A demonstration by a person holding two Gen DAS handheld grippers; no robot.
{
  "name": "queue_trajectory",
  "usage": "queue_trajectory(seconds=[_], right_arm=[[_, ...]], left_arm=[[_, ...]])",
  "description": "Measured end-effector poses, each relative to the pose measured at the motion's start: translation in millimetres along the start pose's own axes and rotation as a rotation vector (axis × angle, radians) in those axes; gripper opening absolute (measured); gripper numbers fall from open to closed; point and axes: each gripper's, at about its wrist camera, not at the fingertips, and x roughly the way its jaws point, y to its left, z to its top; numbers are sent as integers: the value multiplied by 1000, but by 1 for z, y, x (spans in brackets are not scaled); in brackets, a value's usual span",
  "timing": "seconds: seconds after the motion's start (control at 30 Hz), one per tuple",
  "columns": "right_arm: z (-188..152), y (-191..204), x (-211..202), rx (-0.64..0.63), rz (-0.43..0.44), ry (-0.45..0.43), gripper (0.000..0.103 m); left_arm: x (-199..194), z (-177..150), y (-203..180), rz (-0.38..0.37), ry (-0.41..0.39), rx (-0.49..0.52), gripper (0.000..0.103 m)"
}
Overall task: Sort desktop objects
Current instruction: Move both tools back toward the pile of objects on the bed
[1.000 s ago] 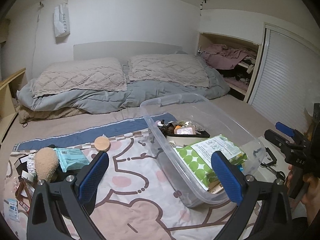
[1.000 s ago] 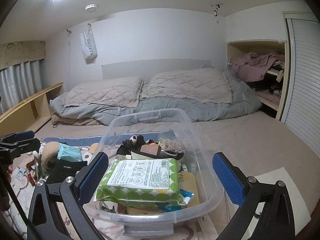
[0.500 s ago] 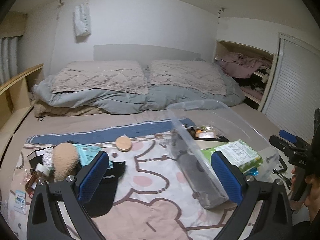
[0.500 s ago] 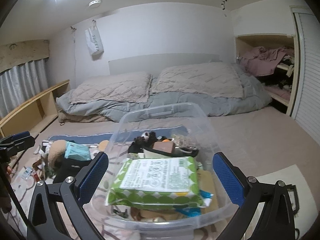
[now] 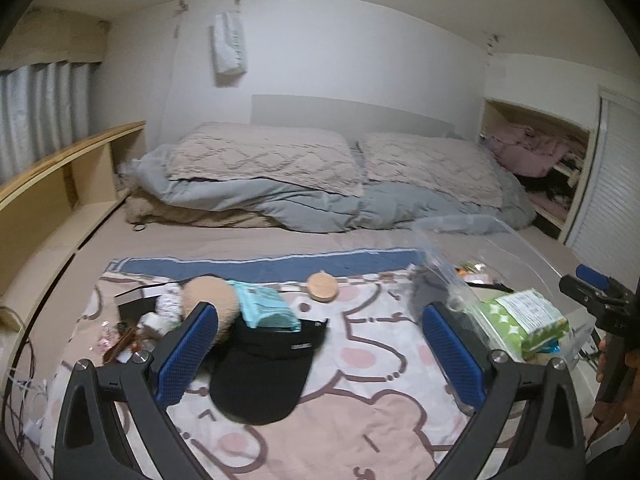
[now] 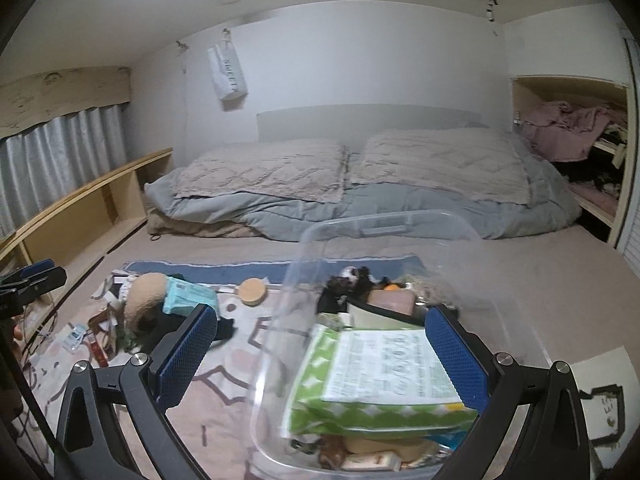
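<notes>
Clear plastic bin (image 5: pixel 500 240) at the right of the left wrist view, resting on the pink cartoon-print blanket (image 5: pixel 360 432) and loaded with a green-and-white wipes pack (image 5: pixel 528 316) whose label print is too small to read. Left of the bin on the blanket: a black cap (image 5: pixel 264 372) with a small white tag, unreadable, a teal packet (image 5: pixel 264 308) lying on the cap's far edge, a tan plush ball (image 5: pixel 212 300) touching the packet, and a round wooden lid (image 5: pixel 322 286) nearer the bin. Left gripper (image 5: pixel 320 356) held low above the cap, blue pads spread wide, nothing between them. Beyond the bin at the right edge, the right gripper (image 5: pixel 596 288) gripped in a hand (image 5: pixel 612 364), seen side-on. Behind the bin: two quilted pillows (image 5: pixel 264 156) on a grey duvet, a wooden shelf along the left wall, curtains, a closet with pink clothes. In the right wrist view, the same bin (image 6: pixel 400 224) directly ahead, the wipes pack (image 6: pixel 380 376) on top of its contents with fine print blurred, a small black plush (image 6: pixel 352 280) toward the bin's far end. Right gripper (image 6: pixel 320 356) fully parted and empty, one pad outside the bin's left wall, the other over its interior. Left of the bin: the wooden lid (image 6: pixel 252 290), teal packet (image 6: pixel 188 296), plush ball (image 6: pixel 146 296). On the wall behind the bin, a white bag (image 6: pixel 228 74) lettered "SWEET…". Ceiling lamp lit above.
</notes>
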Motion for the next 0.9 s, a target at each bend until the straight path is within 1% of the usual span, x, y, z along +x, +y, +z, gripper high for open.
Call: queue_trajectory(seconds=[0.1,0.27,0.37,0.9], right_arm=[[2,13,3,-7,23,-7,103],[3,37,9,-38,57,-7,103],[3,52,12,-61,75,-7,103],[1,114,31,-93,187,14,103]], left_arm=[[-8,-1,17,20,-11,-22,103],[-19,-5,40,64,-27,-32,103],[-24,-9,55,87,-30,-46,103],[-50,-28,135,205,-44,-137,103]])
